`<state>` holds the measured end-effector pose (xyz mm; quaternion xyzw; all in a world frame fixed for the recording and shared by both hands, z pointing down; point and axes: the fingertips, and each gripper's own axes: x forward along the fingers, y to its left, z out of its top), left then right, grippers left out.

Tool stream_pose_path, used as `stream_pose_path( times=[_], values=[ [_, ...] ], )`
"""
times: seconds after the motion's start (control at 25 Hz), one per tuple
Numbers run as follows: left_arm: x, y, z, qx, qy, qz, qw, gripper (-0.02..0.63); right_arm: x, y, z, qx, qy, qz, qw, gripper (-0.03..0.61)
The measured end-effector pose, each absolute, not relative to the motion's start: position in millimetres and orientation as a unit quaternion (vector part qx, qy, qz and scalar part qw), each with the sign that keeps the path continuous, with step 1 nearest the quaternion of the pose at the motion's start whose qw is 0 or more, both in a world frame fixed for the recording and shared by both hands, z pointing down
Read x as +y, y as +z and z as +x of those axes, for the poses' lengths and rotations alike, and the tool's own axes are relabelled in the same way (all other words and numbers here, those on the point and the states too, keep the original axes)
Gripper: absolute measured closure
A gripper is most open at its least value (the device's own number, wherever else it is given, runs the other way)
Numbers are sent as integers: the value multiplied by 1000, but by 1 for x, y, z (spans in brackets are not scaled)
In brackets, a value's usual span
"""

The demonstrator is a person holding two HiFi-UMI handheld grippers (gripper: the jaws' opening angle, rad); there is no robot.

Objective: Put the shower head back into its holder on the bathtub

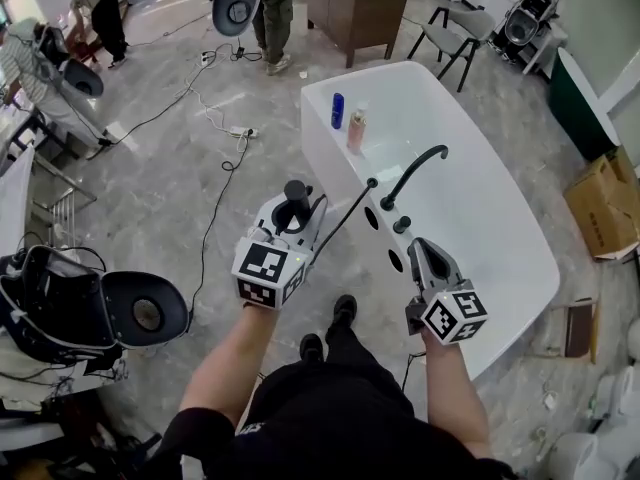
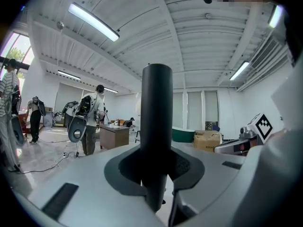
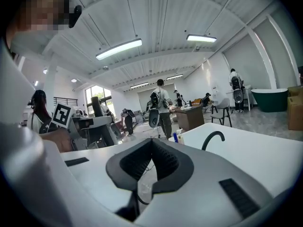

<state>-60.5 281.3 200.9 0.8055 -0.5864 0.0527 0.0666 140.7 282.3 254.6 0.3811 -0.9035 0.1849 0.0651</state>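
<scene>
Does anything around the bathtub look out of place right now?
Yes. The shower head is off the bathtub: the left hand-held gripper clamps it upright beside the rim, and its hose runs across to the tub deck.

The bathtub [image 1: 340,173] stands on the floor [image 1: 180,198] ahead, with two bottles [image 1: 357,130] on its far left rim, the faucet [image 1: 408,173] nearer along that rim, and a desk [image 1: 355,8] behind.

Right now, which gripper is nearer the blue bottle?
Left. The left gripper, holding the shower head, is beside the tub, short of the blue bottle; the right gripper is farther, past the faucet.
</scene>
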Motion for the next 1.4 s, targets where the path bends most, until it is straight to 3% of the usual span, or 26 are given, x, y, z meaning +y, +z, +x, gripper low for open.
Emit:
stream_pose_path(
  times=[0.76, 1.4],
  values=[
    [13, 254, -44, -556, 95, 819, 104, 505, 30, 325, 127, -899, 230, 364, 82, 565],
    [-71, 318, -66, -485, 108, 860, 117, 505, -25, 369, 67, -871, 243, 401, 144, 563]
  ],
)
